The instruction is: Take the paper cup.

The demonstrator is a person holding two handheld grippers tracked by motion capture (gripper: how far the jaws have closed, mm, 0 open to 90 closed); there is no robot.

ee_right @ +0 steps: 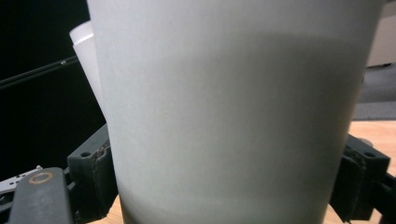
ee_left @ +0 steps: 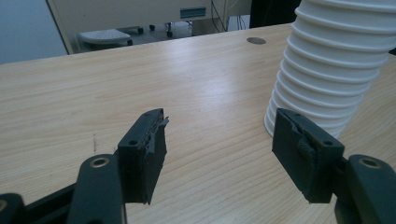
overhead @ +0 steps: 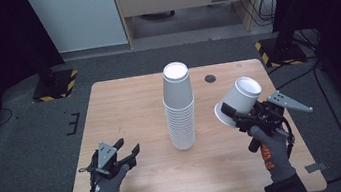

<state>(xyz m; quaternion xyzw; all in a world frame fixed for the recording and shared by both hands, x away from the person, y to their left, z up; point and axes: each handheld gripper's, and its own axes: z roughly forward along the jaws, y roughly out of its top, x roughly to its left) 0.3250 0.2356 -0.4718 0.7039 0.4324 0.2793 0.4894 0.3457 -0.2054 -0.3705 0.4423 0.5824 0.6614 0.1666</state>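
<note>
A: One cup (overhead: 241, 100) is off the pile, and my right gripper (overhead: 232, 115) is pinching it by its sides. It hangs tipped over in the air, above the desk (overhead: 124, 107) near the right edge, well apart from the tall stack of cups (overhead: 179, 106).

B: Where is the stack?

A: It stands upside down in the middle of the desk, a bit toward the far edge. Lots of cups are on it, so I think most of the work is left.

B: And your other one?

A: My left gripper (overhead: 125, 155) is spread apart with nothing in it. It sits low near the front left corner, pointing at the bottom of the stack.

B: What comes next?

A: I guess I put this cup down on the bare wood, then go back for more
</note>
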